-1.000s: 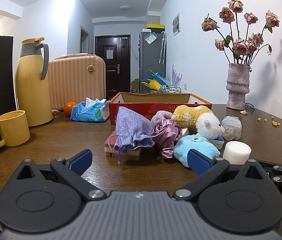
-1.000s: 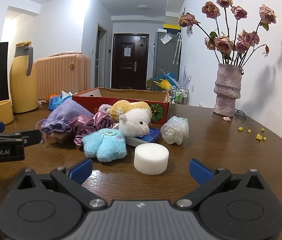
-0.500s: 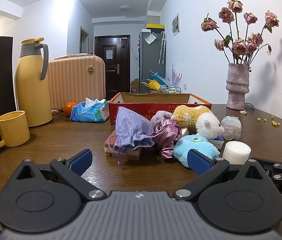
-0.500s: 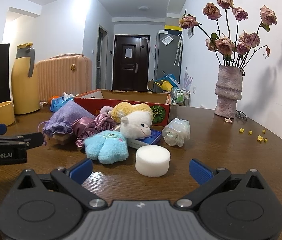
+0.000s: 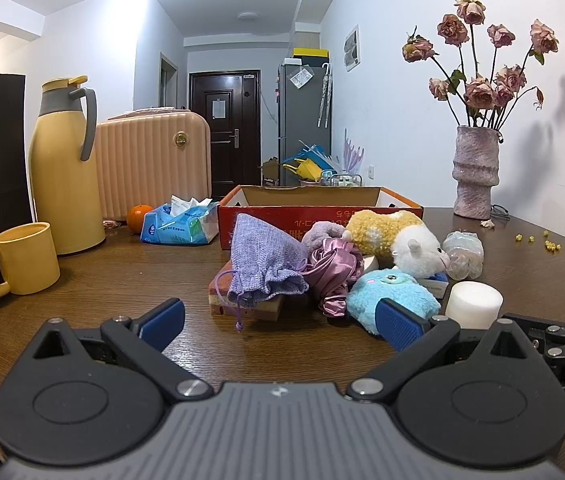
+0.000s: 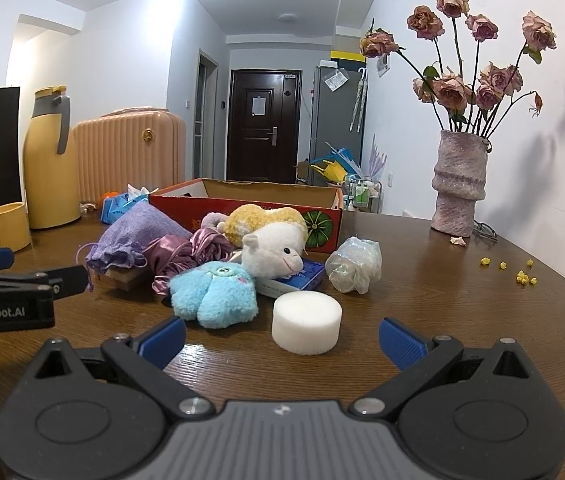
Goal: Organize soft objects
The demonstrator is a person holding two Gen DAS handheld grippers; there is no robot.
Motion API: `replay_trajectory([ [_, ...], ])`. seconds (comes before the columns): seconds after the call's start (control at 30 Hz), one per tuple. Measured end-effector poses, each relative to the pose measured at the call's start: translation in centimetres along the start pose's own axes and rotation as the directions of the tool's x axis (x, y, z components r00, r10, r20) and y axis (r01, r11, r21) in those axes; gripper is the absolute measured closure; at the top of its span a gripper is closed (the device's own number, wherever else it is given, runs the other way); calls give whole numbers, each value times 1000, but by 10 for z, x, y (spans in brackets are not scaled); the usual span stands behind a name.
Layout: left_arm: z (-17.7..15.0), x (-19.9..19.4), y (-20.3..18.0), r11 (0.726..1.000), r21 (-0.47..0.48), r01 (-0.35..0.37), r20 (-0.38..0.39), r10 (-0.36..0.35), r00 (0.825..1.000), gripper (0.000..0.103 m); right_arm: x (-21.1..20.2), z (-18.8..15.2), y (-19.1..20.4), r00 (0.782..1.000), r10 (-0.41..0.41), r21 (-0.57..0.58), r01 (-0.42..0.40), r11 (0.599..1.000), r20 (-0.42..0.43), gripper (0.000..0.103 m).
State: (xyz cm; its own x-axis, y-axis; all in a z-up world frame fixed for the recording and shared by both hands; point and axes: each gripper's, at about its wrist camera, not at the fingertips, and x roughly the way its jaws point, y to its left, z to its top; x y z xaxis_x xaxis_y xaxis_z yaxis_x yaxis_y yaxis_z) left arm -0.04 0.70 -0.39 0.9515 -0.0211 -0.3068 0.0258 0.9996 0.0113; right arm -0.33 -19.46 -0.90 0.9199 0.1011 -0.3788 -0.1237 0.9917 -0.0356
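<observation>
A pile of soft things sits mid-tabletop (image 6: pixel 422 320) before an open red cardboard box (image 6: pixel 250 200). Nearest the right gripper (image 6: pixel 280 334), fingers wide and empty, stands a white foam puck (image 6: pixel 306 322): probably light and squashy, best pinched across its round sides. The left gripper (image 5: pixel 280 318), also wide and empty, faces a limp lilac drawstring pouch (image 5: pixel 264 266). Its side reads "GenRobot.AI".

My 2 wrist views sit low over the table (image 5: pixel 122 272), side by side, both facing the red box (image 6: pixel 242 200).
</observation>
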Motion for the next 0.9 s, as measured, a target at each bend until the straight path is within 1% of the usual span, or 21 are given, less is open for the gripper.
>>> replay_trajectory([
  [0.37, 1, 1, -2, 1000, 1, 8, -2, -8, 1000, 0, 3, 6, -3, 1000, 0, -8, 1, 1000, 2, 0],
  [0.6, 10, 7, -3, 1000, 3, 23, -12, -23, 1000, 0, 14, 16, -10, 1000, 0, -22, 0, 1000, -5, 0],
  [0.77, 16, 15, -4, 1000, 7, 25, -24, -25, 999, 0, 29, 23, -15, 1000, 10, -43, -11, 999, -30, 0],
  [0.9, 21, 23, -6, 1000, 6, 11, -32, -11, 999, 0, 44, 30, -19, 998, 21, -67, -25, 997, -60, 1],
])
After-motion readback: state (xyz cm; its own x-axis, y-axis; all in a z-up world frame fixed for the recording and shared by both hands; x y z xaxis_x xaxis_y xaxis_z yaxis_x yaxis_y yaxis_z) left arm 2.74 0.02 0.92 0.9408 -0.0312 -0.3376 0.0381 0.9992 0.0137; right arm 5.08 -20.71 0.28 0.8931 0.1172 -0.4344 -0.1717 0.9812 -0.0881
